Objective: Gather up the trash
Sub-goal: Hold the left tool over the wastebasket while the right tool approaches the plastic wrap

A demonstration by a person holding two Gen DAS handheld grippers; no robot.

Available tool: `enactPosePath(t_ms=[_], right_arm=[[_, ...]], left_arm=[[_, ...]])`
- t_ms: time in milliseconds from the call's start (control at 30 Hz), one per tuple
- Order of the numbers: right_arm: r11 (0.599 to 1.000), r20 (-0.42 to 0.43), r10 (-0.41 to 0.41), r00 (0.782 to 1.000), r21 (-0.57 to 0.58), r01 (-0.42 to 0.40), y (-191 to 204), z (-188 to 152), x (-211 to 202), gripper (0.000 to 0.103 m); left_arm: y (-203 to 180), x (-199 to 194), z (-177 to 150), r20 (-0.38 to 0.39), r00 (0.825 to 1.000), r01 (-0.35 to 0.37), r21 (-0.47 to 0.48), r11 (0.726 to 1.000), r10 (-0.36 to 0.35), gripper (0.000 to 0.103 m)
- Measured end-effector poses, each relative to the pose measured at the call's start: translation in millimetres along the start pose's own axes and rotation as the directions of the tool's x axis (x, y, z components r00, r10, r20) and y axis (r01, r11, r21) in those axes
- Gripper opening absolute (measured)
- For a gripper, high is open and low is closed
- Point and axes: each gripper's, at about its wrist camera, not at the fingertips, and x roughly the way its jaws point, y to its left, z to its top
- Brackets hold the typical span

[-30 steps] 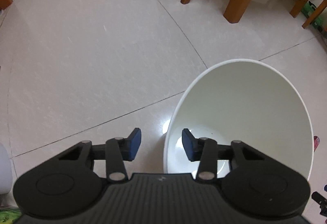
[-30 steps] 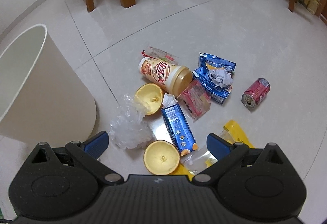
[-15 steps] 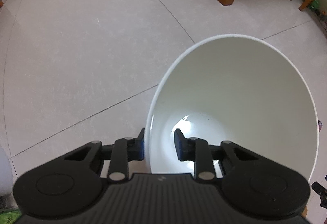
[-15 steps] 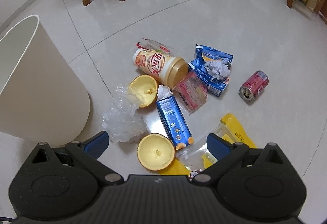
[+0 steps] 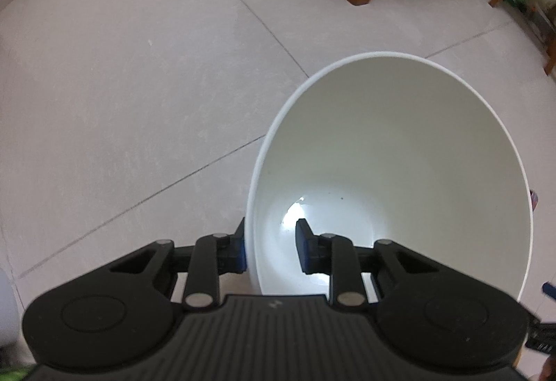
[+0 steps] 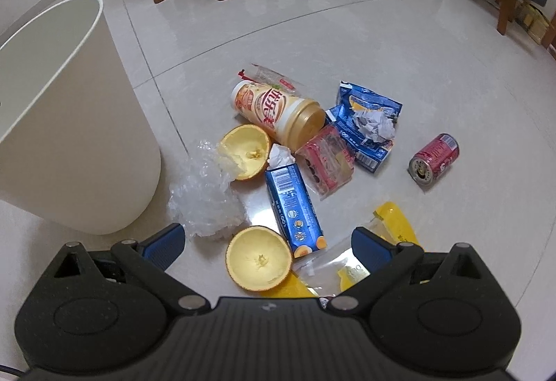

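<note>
The left gripper has its fingers astride the rim of the white bin, though whether they pinch it I cannot tell. A shallow hold could slip and tip the bin. The right gripper, fingers spread, hangs over an orange half; closing there may snag the clear wrapper too.

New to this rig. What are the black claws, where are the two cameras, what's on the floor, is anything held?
No robot here: a person carries a two-finger gripper in each hand, each with a fisheye camera looking along its fingers, so the black claws are the tools themselves. The left view shows the left gripper straddling the rim of the white bin, one finger outside and one inside; whether the pads pinch the wall I cannot tell. The right view shows the right gripper open and holding nothing, above litter on the tiled floor: two orange halves, a blue carton, a drink cup, clear plastic, a red can and wrappers.
</note>
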Motion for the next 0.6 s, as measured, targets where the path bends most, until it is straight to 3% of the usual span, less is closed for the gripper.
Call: enactPosePath(t_ms=[400,600], right_arm=[[0.98,0.04,0.056,0.998,-0.195,-0.047,40.7,-15.5,63.7,0.103],[0.977,0.028,0.075,0.997,-0.203,-0.068,52.3,-8.0,109.3,0.103]], left_arm=[[9.8,9.1,5.5,0.01,1.0,0.022,-0.023,1.0,-0.022,0.02],[6.3,5.6,4.3,0.017,1.0,0.017,-0.007,1.0,-0.016,0.016]])
